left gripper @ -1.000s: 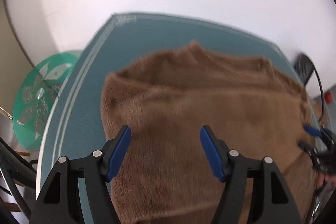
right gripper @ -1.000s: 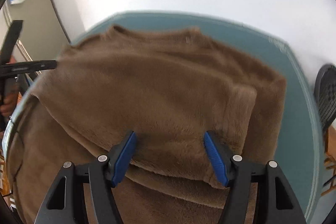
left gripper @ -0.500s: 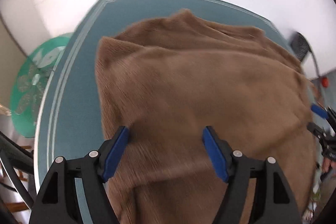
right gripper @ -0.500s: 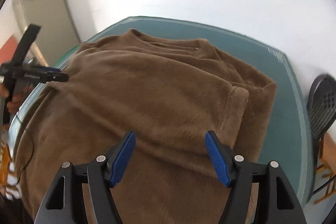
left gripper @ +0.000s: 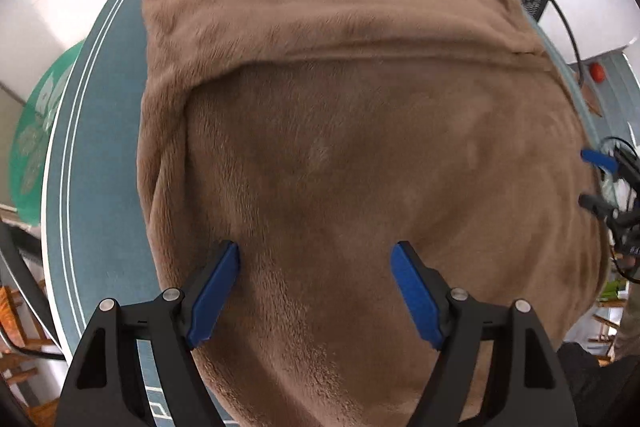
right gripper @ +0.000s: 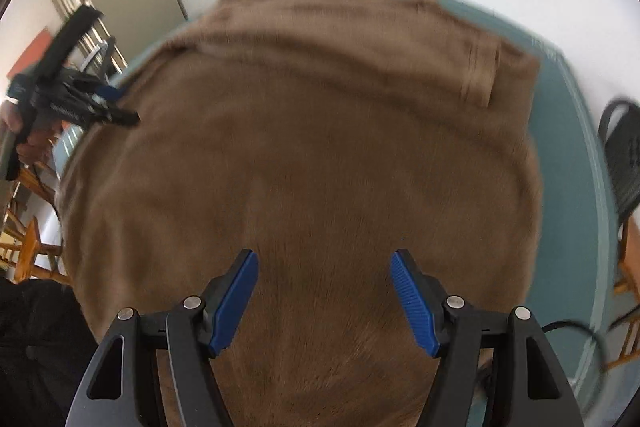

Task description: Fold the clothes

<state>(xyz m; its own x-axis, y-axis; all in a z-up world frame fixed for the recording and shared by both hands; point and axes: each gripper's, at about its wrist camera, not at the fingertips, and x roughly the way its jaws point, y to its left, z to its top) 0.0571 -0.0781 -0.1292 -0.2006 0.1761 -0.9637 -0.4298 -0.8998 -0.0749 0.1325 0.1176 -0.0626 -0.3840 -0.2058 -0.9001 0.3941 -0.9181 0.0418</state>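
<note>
A brown fleece sweater (left gripper: pixel 360 131) lies spread on a teal table (left gripper: pixel 104 155), neckline at the far edge, both sleeves folded in across the body. It also fills the right wrist view (right gripper: pixel 312 155). My left gripper (left gripper: pixel 316 263) is open and empty, hovering over the sweater's lower left part. My right gripper (right gripper: pixel 324 267) is open and empty over the lower right part. Each gripper shows at the edge of the other's view: the right one (left gripper: pixel 600 179) and the left one (right gripper: pixel 108 103).
A green round table (left gripper: pixel 36 131) stands left of the teal table. A black chair (right gripper: pixel 624 155) stands at the right, with a cable (right gripper: pixel 576 331) near the table's right edge. A white wall is behind. Wooden chairs (right gripper: pixel 28 251) stand at the left.
Both grippers have dropped lower and closer to the sweater, which now fills both views. Both stay open and empty.
</note>
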